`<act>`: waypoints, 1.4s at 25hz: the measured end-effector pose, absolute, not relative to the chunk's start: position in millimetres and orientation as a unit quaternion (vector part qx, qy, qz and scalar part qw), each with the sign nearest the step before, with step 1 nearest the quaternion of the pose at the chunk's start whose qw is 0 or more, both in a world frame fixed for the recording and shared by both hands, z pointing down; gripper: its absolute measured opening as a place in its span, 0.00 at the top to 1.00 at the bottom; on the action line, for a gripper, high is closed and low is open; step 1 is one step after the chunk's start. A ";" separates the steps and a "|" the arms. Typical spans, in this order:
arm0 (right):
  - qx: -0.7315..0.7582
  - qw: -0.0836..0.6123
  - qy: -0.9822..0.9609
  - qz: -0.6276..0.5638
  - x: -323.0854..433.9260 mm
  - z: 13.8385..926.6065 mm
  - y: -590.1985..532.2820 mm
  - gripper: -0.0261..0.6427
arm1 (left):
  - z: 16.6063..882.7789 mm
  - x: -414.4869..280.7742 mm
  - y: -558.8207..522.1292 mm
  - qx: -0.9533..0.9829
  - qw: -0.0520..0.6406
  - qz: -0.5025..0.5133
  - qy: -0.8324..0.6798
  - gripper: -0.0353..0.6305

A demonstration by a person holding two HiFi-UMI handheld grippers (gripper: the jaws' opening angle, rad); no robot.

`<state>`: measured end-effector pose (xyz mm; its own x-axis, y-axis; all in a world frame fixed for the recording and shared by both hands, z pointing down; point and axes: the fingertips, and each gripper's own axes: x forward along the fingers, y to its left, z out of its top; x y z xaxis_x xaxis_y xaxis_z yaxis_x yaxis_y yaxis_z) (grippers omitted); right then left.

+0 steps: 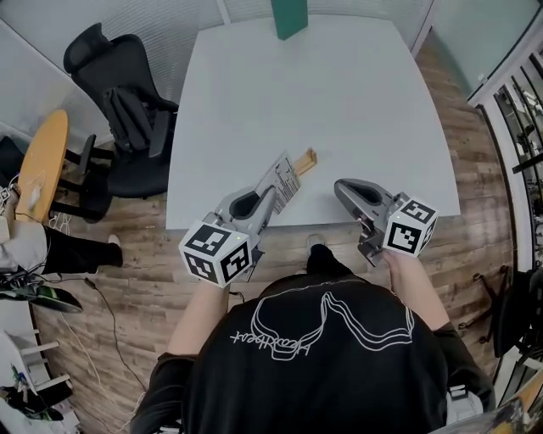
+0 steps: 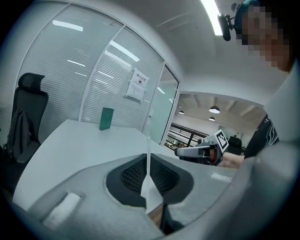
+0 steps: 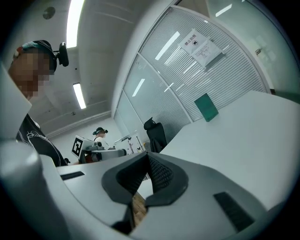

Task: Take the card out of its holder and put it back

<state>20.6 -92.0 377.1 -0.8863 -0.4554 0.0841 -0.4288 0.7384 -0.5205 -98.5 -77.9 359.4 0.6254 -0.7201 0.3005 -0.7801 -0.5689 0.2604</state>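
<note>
A white printed card (image 1: 283, 180) is pinched at its near end by my left gripper (image 1: 270, 197), above the table's near edge. Its far end reaches a small wooden holder (image 1: 305, 161) on the table; whether it sits in the slot I cannot tell. In the left gripper view the card (image 2: 148, 157) stands edge-on between the closed pads of the left gripper (image 2: 148, 176). My right gripper (image 1: 340, 189) hovers to the right of the card, near the table edge. Its jaws meet with nothing between them in the right gripper view (image 3: 146, 180).
The white table (image 1: 339, 93) carries a green upright block (image 1: 289, 17) at its far edge. A black office chair (image 1: 127, 110) stands left of the table, next to a round wooden tabletop (image 1: 42, 161). Wood floor shows below the near edge.
</note>
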 end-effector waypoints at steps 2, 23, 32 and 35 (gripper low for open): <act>-0.236 0.026 0.933 -0.269 16.6 371.5 -87.4 0.95 | 362.4 -101.7 -69.0 0.880 0.195 0.085 -0.425 0.91; -0.265 -0.004 0.927 -0.265 20.6 394.7 -54.9 0.95 | 375.0 -115.4 -32.7 0.875 0.229 0.062 -0.422 0.91; -0.274 -0.009 0.926 -0.260 23.1 397.8 -53.5 0.95 | 370.1 -111.3 -43.8 0.880 0.223 0.059 -0.415 0.91; -0.273 -0.014 0.925 -0.264 23.1 403.8 -52.7 0.95 | 368.0 -106.9 -51.1 0.884 0.220 0.056 -0.409 0.91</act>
